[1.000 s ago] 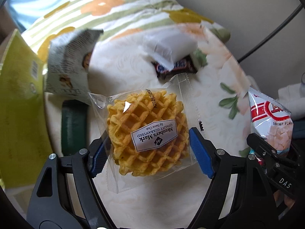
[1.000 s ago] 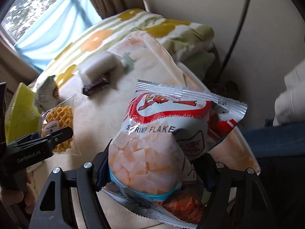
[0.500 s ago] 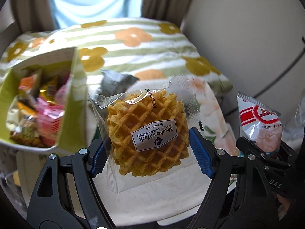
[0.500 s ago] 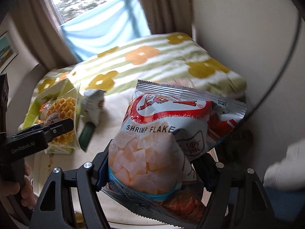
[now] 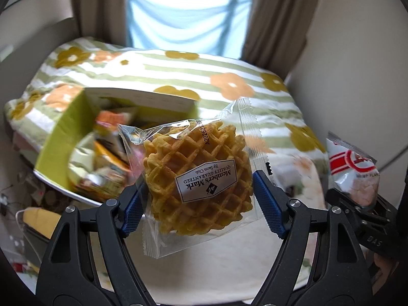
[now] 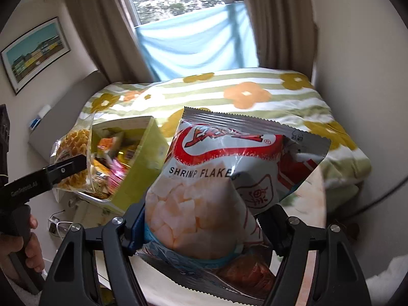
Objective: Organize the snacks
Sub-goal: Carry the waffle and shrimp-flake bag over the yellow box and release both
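Holding two snacks up near the green snack box

Gripping a wrapped waffle [image 5: 197,176], the left gripper [image 5: 201,201] has its blue pads [image 5: 267,201] pressed against both sides of the clear wrapper, label facing the camera upside down. In the left wrist view, the waffle hangs in the air just right of the green snack box [image 5: 61,137], which is open and packed with blurred, colourful packets. Beyond the box lies a striped flower-print blanket [image 5: 229,76], and further beyond it a window with brown curtains [image 5: 275,20]. Well right of the box, at the frame's edge, the shrimp flakes bag [image 5: 353,168] shows above the right gripper's black body.

From the right wrist view, the right gripper [image 6: 201,229] is clamped on the shrimp flakes bag [image 6: 229,178], which stands upright and fills the middle of the frame, right of the green snack box [image 6: 142,168]. The left gripper [image 6: 63,170] reaches in from the left with the waffle [image 6: 74,153] pinched at the box's left side, seemingly over its near-left edge. A framed picture [image 6: 35,51] hangs on the wall above and left of the box.
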The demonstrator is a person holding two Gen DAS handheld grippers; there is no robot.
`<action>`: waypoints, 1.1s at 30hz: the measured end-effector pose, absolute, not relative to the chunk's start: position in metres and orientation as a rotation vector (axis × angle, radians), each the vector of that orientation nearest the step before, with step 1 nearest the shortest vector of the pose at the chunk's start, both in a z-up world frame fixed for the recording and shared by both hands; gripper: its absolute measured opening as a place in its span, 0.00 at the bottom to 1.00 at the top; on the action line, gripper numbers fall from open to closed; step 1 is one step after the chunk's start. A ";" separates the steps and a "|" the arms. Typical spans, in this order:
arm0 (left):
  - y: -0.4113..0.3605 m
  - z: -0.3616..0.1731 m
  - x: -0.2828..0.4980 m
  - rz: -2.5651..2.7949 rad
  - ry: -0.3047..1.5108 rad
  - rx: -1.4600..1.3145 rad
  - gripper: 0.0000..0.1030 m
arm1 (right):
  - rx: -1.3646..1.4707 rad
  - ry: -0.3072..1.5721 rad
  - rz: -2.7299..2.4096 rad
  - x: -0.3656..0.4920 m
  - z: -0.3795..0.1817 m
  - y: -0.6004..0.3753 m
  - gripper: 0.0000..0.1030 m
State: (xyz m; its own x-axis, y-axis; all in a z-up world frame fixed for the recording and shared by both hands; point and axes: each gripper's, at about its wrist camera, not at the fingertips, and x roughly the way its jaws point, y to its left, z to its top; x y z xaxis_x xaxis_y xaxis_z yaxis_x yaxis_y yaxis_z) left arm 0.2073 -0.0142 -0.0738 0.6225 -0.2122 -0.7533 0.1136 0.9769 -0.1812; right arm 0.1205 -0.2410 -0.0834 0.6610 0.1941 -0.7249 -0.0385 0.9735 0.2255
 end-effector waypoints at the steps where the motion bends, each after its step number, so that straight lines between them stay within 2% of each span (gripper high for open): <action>1: -0.002 -0.074 0.213 -0.173 0.878 -0.126 0.74 | 0.193 0.838 0.143 0.127 -0.083 -0.233 0.68; 10: 0.097 -0.093 0.274 -0.103 0.922 -0.145 0.74 | 0.137 0.827 0.241 0.191 -0.074 -0.142 0.68; 20: 0.153 -0.141 0.341 -0.078 1.028 -0.049 0.74 | 0.110 0.895 0.274 0.242 -0.094 -0.060 0.68; 24: 0.158 -0.157 0.357 -0.019 1.023 0.026 0.81 | 0.104 0.932 0.275 0.253 -0.107 -0.047 0.68; 26: 0.157 -0.160 0.359 0.016 0.999 0.090 0.98 | 0.108 0.952 0.276 0.260 -0.113 -0.043 0.68; 33: 0.175 -0.164 0.348 -0.005 1.015 0.007 0.99 | 0.100 0.996 0.299 0.278 -0.126 -0.034 0.68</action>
State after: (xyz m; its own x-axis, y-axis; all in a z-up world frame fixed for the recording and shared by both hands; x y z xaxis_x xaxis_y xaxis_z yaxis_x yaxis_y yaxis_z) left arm 0.3477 0.1745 -0.1636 0.5275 -0.0011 -0.8495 0.0074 1.0000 0.0033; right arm 0.2775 -0.0337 -0.1257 0.5070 0.2925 -0.8108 -0.2020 0.9548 0.2181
